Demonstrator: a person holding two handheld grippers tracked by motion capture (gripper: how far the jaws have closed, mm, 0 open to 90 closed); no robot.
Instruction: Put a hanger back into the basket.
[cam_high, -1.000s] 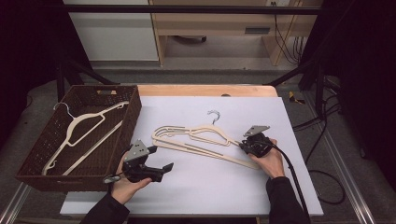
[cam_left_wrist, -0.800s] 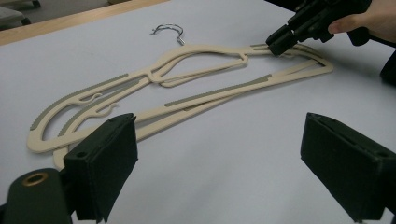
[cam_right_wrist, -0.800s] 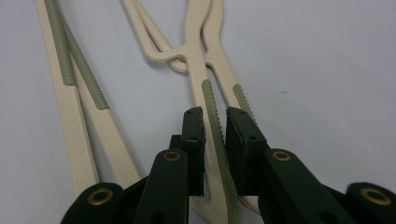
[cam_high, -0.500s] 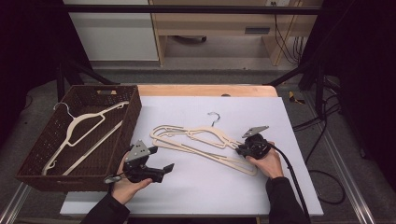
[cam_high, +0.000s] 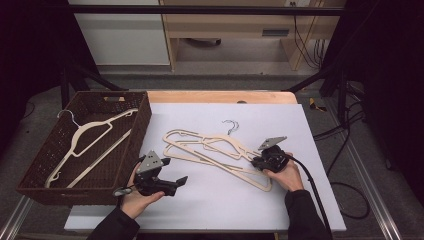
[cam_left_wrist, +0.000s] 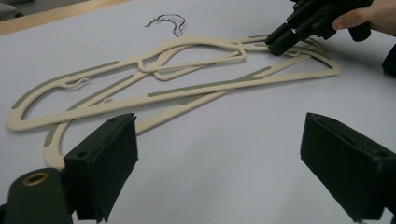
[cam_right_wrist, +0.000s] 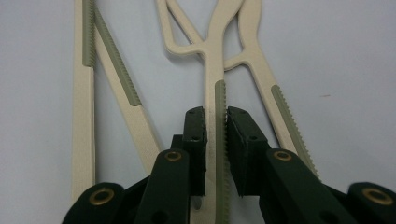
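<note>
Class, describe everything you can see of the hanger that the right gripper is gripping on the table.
The gripped hanger is flat and cream-coloured, plastic by its look, with grey-green ribbed strips along its shoulders and a thin metal hook. It lies flat on the white table sheet, crossed over a second hanger like it. The right gripper has its jaws shut on one shoulder arm.

- My left gripper (cam_left_wrist: 219, 163) holds its two black padded jaws wide apart, with bare white table (cam_left_wrist: 224, 186) between them.
- Past them lie two flat cream hangers with grey grip strips (cam_left_wrist: 187, 86), overlapping, their thin metal hooks (cam_left_wrist: 166, 21) at the far side.
- At the upper right, my right gripper (cam_left_wrist: 280, 42), black, has its tip on the hangers' far arm, with my fingers (cam_left_wrist: 359, 16) around its body.
</note>
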